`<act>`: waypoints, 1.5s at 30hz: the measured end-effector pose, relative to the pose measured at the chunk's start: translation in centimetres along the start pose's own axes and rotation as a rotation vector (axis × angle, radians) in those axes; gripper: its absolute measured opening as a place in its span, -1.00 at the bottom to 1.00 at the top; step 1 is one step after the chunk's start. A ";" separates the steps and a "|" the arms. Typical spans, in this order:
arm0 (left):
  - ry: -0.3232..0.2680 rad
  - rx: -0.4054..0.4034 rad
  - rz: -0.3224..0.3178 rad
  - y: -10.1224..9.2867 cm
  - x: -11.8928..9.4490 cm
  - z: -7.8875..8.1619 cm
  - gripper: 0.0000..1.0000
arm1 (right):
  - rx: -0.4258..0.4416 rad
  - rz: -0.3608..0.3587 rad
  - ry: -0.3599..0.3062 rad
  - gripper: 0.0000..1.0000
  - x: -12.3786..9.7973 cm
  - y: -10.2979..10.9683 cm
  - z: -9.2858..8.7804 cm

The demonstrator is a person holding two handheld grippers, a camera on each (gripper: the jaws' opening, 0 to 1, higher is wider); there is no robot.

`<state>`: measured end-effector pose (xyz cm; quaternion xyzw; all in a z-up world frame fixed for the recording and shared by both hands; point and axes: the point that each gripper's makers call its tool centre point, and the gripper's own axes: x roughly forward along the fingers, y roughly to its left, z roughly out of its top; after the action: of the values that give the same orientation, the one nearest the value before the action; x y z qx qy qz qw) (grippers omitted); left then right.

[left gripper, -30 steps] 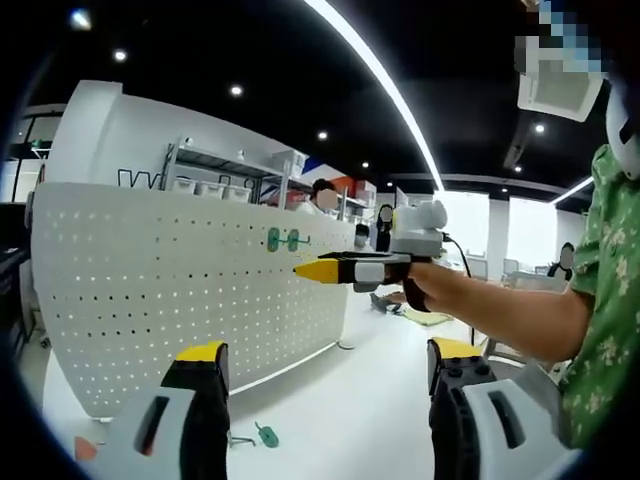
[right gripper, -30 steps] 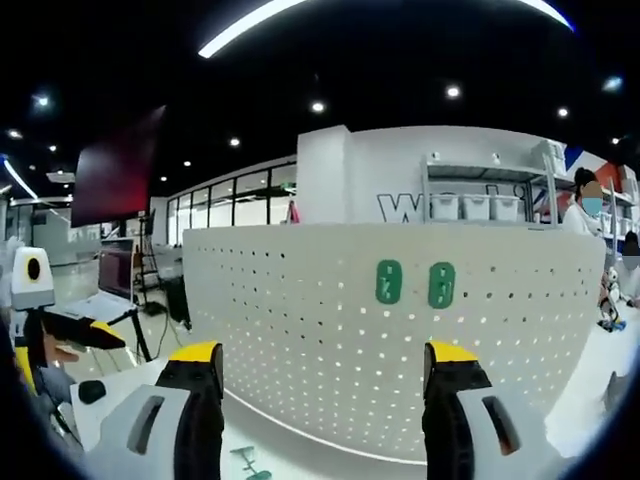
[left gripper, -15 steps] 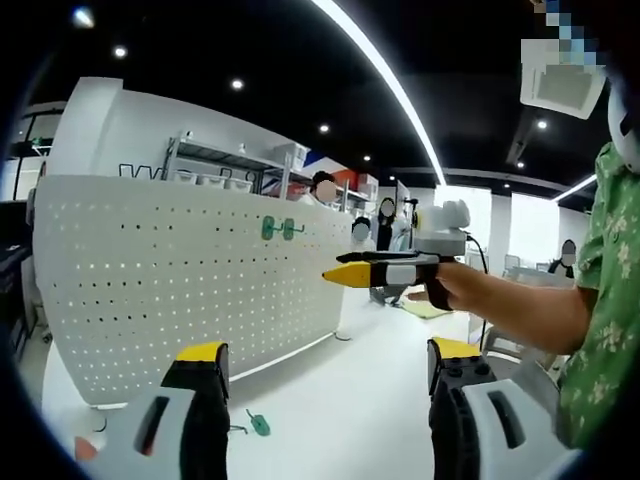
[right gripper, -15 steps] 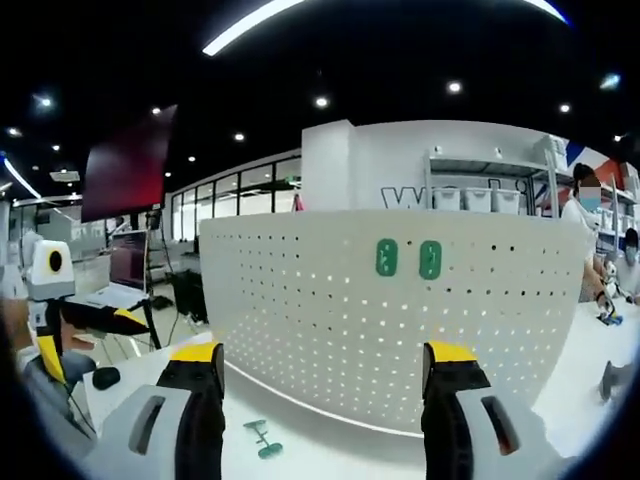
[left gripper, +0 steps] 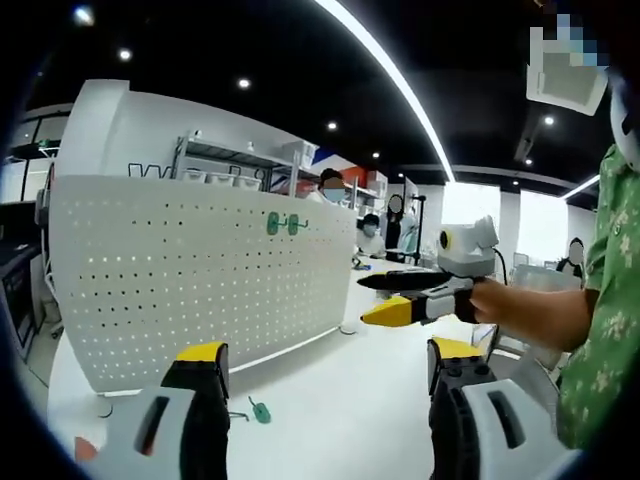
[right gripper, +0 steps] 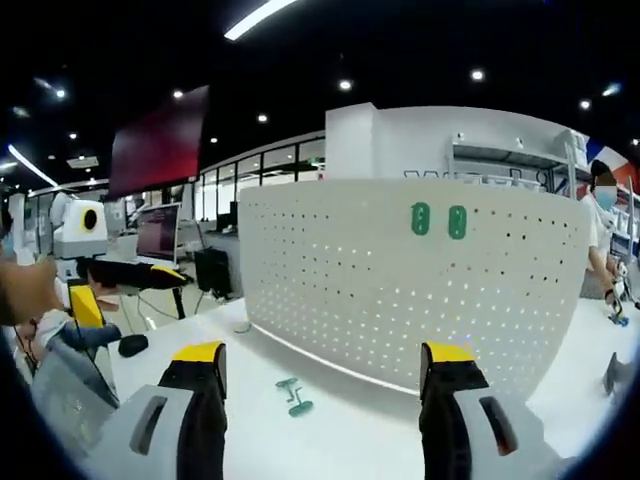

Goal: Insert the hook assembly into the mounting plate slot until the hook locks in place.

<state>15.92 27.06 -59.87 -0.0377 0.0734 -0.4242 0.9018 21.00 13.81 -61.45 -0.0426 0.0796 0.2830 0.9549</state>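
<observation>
Small green plastic hook [right gripper: 293, 395] lies on white counter [right gripper: 350, 440] w/ long axis toward 5 o'clock, at 11 o'clock between right gripper [right gripper: 320, 380] jaws, both grippers' jaws apart, empty.

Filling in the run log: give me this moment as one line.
left gripper: open, empty | right gripper: open, empty | pegboard: upright, two green hooks mounted | loose green hook: on table, ungrasped
</observation>
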 end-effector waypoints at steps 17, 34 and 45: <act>-0.001 -0.016 0.033 -0.5 -0.9 -0.7 0.67 | 0.002 0.077 0.061 0.55 -1.0 3.9 -2.8; 0.014 -0.032 0.038 0.7 -0.4 -1.5 0.66 | 0.023 0.082 0.156 0.29 2.6 3.7 -5.2; 0.026 -0.040 0.038 1.5 -0.2 -2.2 0.66 | 0.000 0.100 0.239 0.15 6.3 4.1 -8.1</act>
<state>16.55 28.13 -62.18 -0.0488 0.0944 -0.4061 0.9076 22.92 19.59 -70.68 -0.0723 0.1949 0.3230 0.9233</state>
